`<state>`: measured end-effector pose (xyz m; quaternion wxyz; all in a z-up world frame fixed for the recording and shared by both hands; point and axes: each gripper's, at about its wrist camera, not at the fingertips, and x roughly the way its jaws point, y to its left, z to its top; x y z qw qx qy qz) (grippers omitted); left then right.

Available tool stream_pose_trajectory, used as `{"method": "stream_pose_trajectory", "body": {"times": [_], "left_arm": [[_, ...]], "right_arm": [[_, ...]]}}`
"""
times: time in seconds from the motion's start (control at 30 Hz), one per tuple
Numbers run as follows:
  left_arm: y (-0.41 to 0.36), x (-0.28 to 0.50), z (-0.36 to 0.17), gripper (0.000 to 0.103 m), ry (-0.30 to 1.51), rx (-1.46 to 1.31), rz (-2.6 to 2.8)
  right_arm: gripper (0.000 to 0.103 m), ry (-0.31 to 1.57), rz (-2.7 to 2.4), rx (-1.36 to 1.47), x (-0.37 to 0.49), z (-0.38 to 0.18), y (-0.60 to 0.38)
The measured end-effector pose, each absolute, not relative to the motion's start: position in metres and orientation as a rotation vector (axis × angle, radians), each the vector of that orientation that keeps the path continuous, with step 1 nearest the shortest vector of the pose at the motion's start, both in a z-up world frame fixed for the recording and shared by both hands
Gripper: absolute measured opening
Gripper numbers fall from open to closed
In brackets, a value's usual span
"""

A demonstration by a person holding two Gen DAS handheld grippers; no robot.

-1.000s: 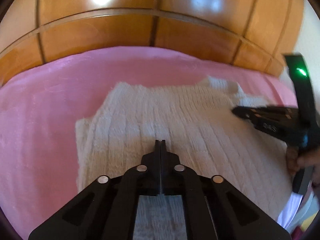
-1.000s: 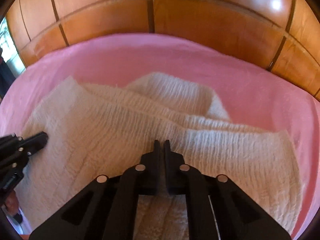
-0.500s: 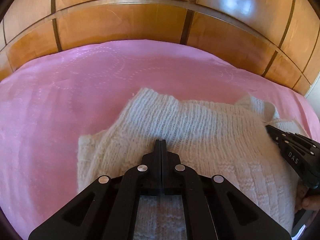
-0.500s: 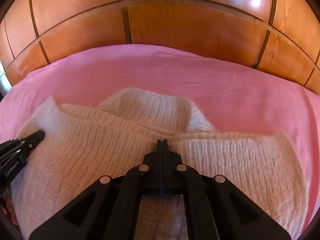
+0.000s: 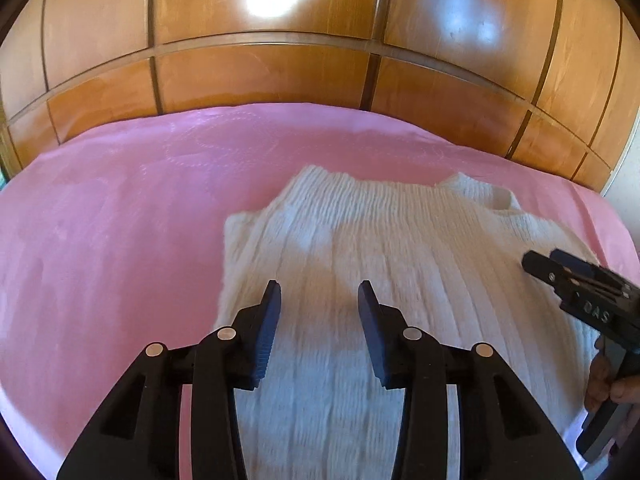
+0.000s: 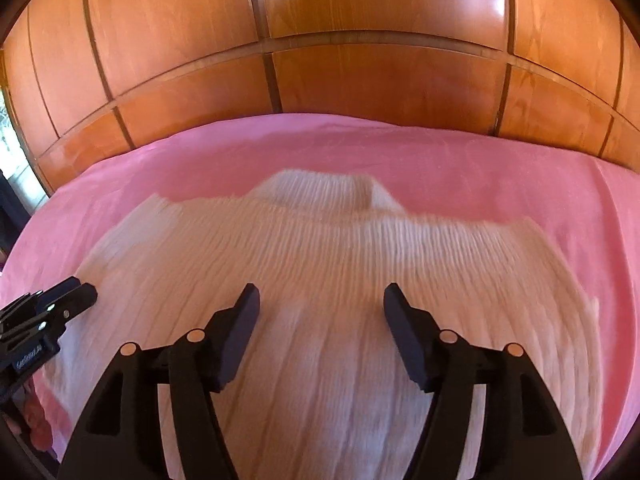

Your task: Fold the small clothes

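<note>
Above the white knit sweater [image 5: 392,248], both grippers' fingers [image 5: 269,320] opening, empty, the right wider.

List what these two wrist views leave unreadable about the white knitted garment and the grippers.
- Near hem of the white knitted garment: hidden in both views by each camera's own gripper.
- Its sleeves: not visible; tucked under or absent, cannot tell.
- Knit detail: smeared by motion blur in the right wrist view.
- Right gripper and left gripper, jaws opening, nothing pinched: whether the fingertips touch the cloth is unclear.
- Hand: cut by the left wrist view's edge.
</note>
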<state>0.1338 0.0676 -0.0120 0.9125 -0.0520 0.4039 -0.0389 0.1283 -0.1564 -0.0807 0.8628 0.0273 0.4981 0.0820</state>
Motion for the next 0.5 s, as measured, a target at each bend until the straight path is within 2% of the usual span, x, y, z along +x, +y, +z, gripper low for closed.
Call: {"method": "stream_pose_trajectory", "body": {"times": [0.4,0.5], "left_arm": [[0.092,0.083,-0.011,0.039,0.845,-0.131,-0.051],[0.098,0.074,-0.013,0.039,0.846,-0.12,-0.031]], "right_arm": [[0.072,1.021,0.123,0.076,0.064,-0.069,-0.176],[0.076,1.01,0.112,0.076,0.061,-0.072,-0.175]]}}
